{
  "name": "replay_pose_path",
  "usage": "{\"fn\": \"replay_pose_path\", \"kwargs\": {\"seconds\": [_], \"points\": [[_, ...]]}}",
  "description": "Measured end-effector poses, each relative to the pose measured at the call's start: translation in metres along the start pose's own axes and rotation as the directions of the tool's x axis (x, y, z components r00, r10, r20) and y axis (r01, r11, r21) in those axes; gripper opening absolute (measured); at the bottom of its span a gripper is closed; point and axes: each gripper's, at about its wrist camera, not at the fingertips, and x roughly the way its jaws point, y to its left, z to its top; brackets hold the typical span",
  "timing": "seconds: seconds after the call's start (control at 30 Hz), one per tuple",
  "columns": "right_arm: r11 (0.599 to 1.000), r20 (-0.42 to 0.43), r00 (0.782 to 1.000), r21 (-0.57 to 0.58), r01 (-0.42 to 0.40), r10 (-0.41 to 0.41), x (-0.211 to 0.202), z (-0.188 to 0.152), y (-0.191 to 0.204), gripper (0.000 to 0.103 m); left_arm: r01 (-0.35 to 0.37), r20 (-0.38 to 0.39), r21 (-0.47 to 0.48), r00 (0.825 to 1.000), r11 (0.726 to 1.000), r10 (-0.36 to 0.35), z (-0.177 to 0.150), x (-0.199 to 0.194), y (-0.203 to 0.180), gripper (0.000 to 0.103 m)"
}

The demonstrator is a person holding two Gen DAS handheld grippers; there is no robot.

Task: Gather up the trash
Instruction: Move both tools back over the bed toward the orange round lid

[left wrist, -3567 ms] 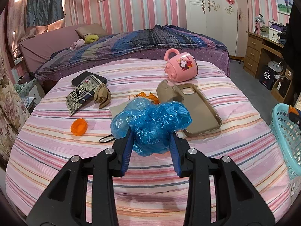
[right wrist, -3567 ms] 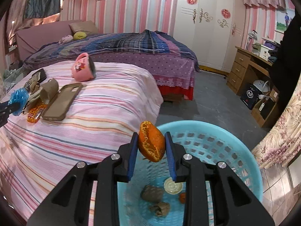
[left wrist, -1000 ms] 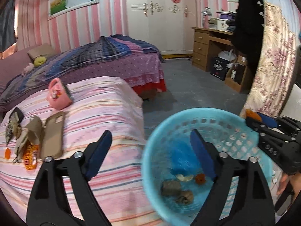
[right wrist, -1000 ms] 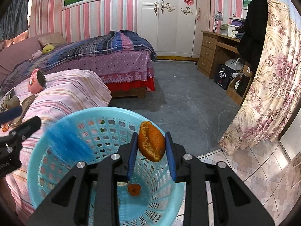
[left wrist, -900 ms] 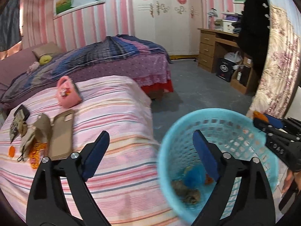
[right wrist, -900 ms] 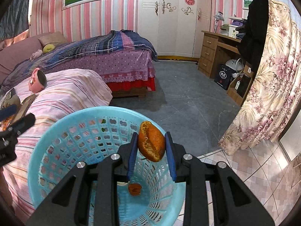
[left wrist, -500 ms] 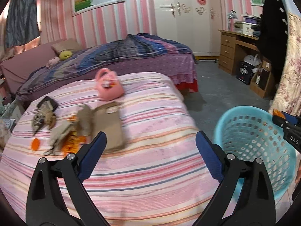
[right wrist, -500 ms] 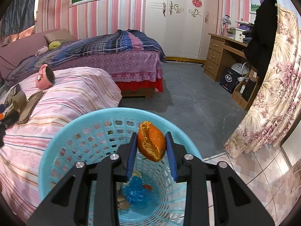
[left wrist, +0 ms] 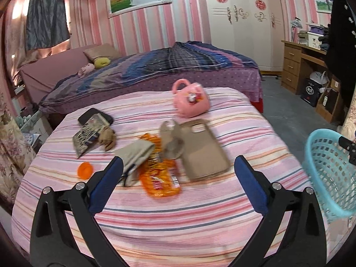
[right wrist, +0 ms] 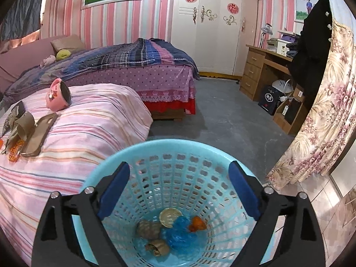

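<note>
Here the biggest thing is the bed with the pink striped cover [left wrist: 155, 211], which fills most of the left wrist view and the left side of the right wrist view. Beside its right edge stands the light blue basket [right wrist: 178, 153], on the floor. The right gripper [right wrist: 178, 191] hangs over the mouth of the basket; its jaws have just been opening and now stand wide, with nothing between them. The left gripper [left wrist: 178, 178] points over the bed, its jaws have also just been opening and are wide and empty.

On the cover, near the middle, lies a beige phone case [left wrist: 203, 149], and behind it a pink mug [left wrist: 191, 101] lies on its side. Left of the case there is an orange snack wrapper [left wrist: 160, 182], flat on the cover, partly under a folded grey cloth [left wrist: 135, 155]. Further left lies a dark printed packet [left wrist: 87, 134] and a small orange cap [left wrist: 85, 170], apart from the others.

In the bottom of the basket lie a crumpled blue plastic bag [right wrist: 180, 231], an orange peel [right wrist: 197, 223] just beside it, a round pale lid [right wrist: 169, 217] and two brownish scraps [right wrist: 148, 229].
</note>
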Motion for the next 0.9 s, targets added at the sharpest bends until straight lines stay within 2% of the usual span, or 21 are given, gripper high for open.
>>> {"fn": "replay_pose_path", "kwargs": {"seconds": [0.37, 0.63, 0.9], "points": [[0.997, 0.000, 1.000, -0.073, 0.010, -0.010, -0.003, 0.005, 0.038, 0.089, -0.047, -0.038, -0.054, 0.998, 0.997, 0.045, -0.015, 0.018, 0.053, 0.097], [0.997, 0.025, 0.998, -0.060, -0.052, 0.054, -0.009, 0.009, 0.074, 0.089, -0.078, -0.071, -0.124, 0.995, 0.989, 0.070, -0.021, 0.026, 0.090, 0.097], [0.987, 0.021, 0.992, -0.099, -0.125, 0.127, -0.010, 0.012, 0.127, 0.089, -0.121, -0.090, -0.135, 0.990, 0.983, 0.109, -0.027, 0.030, 0.115, 0.097]]}}
